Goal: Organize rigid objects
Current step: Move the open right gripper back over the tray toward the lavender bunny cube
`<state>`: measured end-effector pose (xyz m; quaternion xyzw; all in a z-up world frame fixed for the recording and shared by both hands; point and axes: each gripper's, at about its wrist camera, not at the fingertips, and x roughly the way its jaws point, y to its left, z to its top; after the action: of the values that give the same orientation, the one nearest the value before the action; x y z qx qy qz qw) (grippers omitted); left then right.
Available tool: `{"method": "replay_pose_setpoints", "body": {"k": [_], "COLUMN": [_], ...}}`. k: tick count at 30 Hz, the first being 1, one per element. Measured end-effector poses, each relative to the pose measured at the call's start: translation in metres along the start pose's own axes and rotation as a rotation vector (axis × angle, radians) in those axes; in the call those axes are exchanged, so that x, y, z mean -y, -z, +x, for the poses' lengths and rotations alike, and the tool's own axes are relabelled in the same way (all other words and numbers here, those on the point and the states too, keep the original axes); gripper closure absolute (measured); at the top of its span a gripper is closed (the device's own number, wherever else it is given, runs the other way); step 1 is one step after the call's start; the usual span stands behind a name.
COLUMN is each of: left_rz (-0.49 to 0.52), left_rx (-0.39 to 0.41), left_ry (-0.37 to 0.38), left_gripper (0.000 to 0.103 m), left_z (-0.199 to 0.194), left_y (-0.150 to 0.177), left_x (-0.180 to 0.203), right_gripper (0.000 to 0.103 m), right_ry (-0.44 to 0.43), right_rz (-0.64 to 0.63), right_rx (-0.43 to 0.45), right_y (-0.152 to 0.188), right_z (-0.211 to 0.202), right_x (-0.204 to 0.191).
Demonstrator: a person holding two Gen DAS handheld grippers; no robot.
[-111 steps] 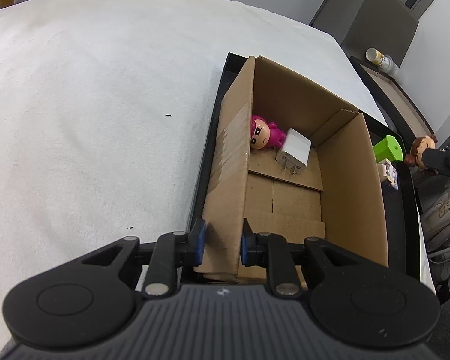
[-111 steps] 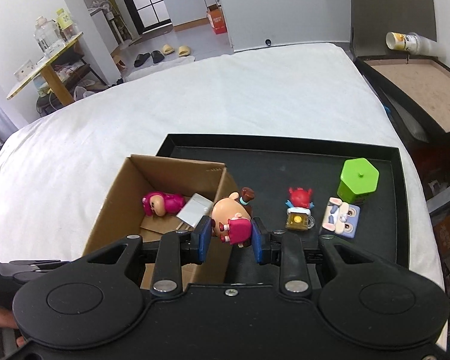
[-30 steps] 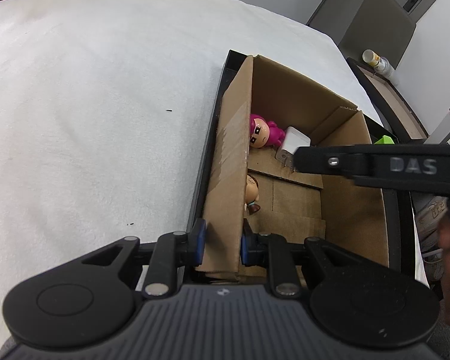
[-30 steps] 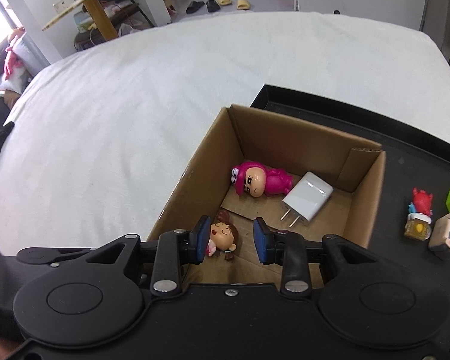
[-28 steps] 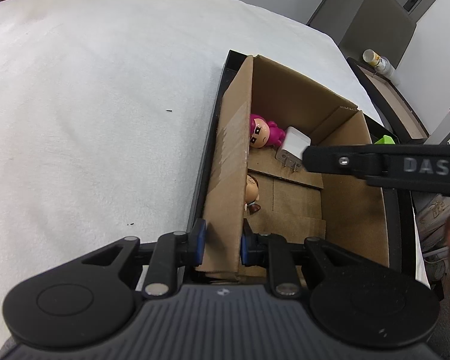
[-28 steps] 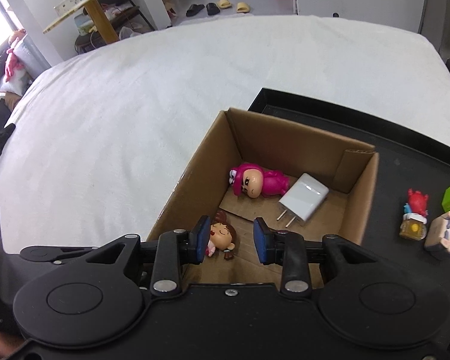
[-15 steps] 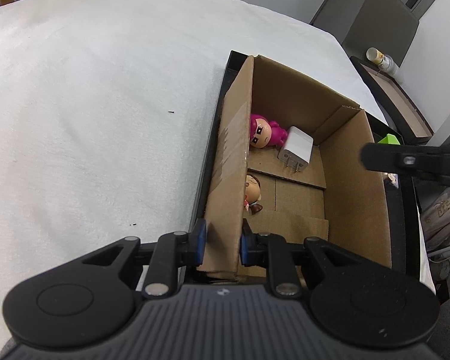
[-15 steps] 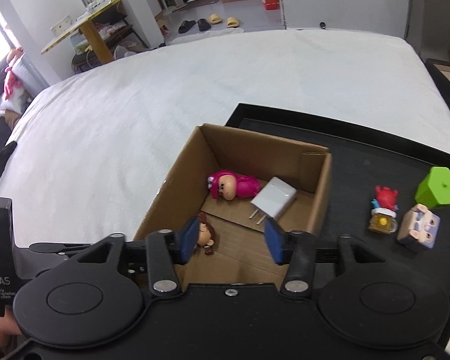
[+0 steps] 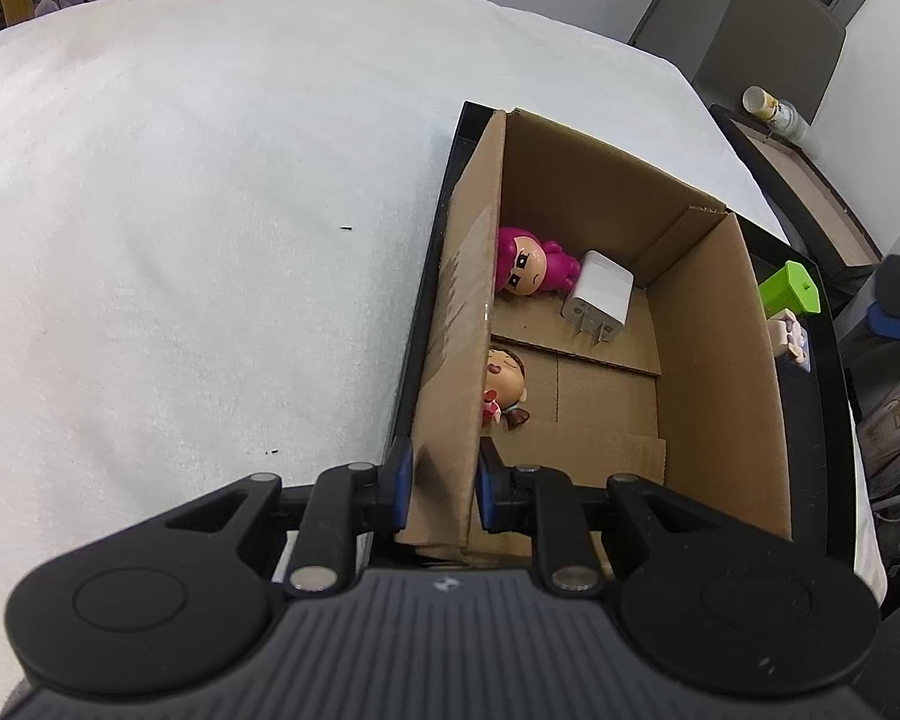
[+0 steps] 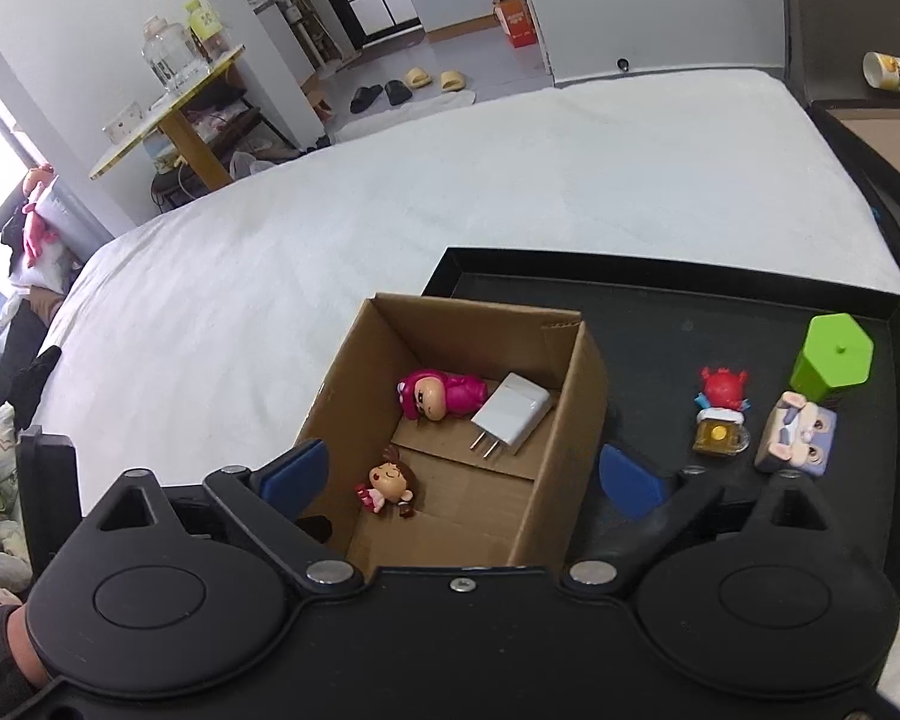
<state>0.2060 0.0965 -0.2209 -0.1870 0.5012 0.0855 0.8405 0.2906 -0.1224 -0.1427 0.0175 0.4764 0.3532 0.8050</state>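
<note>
Over the box: right gripper wide open, empty. Left gripper clamped on box wall. 3 items inside; 3 toys left on tray. Next: reach right, straddle red figure, close.

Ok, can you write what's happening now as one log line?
left gripper: shut on brown cardboard box wall | right gripper: open above box | brown-haired girl figurine: inside box

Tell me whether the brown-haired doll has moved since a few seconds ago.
Yes. The brown-haired doll went from the right gripper beside the cardboard box to lying inside it.
</note>
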Motion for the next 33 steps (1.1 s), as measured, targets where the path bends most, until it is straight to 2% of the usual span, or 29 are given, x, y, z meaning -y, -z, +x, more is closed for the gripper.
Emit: {"method": "replay_pose_setpoints", "body": {"k": [3,18,33], "left_rz": [0.004,0.008,0.015], "left_rx": [0.000,0.004,0.011], "left_ry": [-0.006,-0.032,-0.038], "left_gripper": [0.083,0.086,0.086], "left_z": [0.001,-0.003,-0.005], "left_y": [0.000,-0.001,0.001], "left_x": [0.002,0.007,0.009], "right_gripper": [0.000,0.000,0.000], "right_ry": [-0.008,0.009,0.098], "right_rz": [0.010,0.108,0.239], "right_rx": [0.016,0.072,0.095], "right_y": [0.001,0.015,0.034], "right_z": [-0.007,-0.036,-0.044], "right_x": [0.008,0.059,0.122]}}
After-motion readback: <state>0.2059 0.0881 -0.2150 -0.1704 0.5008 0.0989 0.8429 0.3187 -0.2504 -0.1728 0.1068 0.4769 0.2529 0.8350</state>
